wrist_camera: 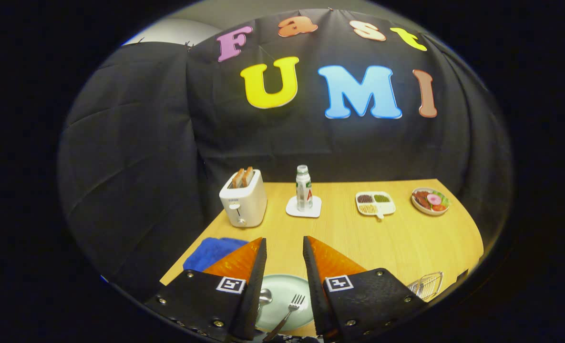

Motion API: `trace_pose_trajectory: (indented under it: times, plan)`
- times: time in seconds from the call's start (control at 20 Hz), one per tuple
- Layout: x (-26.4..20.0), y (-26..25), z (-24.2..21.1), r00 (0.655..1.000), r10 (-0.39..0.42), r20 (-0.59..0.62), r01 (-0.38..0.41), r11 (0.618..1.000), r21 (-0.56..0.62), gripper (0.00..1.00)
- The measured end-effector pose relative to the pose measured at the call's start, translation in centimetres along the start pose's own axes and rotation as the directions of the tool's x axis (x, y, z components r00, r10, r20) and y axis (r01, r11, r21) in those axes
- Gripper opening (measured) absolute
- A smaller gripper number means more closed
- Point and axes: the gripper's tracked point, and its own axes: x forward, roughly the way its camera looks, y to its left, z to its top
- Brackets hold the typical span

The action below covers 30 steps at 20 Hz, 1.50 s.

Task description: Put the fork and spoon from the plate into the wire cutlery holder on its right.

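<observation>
The tool (284, 247) hangs above the tabletop (396, 243), tilted downward, fingers spread wide and holding nothing. Between them lies the pale green plate (282, 290) with the fork (289, 309) and spoon (264, 297) on it. The wire cutlery holder (426, 285) sits at the plate's three o'clock.

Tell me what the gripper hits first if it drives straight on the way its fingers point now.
Probably the bottle on its coaster. The open gripper hangs above the plate, fork and spoon, aimed across bare table at it. Depth is unclear; aimed higher, it reaches the wall.
</observation>
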Motion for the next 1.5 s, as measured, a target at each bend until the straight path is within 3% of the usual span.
trace_pose_trajectory:
  times: [0.15,0.35,0.7,0.9,0.95,1.05,1.15,1.2,1.5]
  plan:
    - [1.2,0.0,-4.6,0.990,-0.008,-0.141,0.009,1.000,0.013,0.47]
    - [1.9,0.7,-10.7,0.946,0.018,-0.322,-0.002,0.999,0.050,0.47]
    - [2.5,0.6,-20.8,0.810,-0.001,-0.586,0.053,0.996,0.072,0.47]
    - [2.5,0.8,-23.2,0.761,0.005,-0.649,0.064,0.995,0.082,0.47]
    - [2.9,0.8,-23.4,0.760,0.021,-0.649,0.061,0.993,0.104,0.47]
    - [2.9,0.8,-23.7,0.749,0.026,-0.662,0.064,0.992,0.112,0.17]
    - [2.4,0.1,-22.0,0.758,0.012,-0.652,0.083,0.990,0.115,0.17]
    - [3.8,0.6,-23.3,0.764,0.022,-0.645,0.078,0.989,0.126,0.03]
    - [3.6,0.8,-22.7,0.773,0.035,-0.634,0.080,0.985,0.153,0.02]
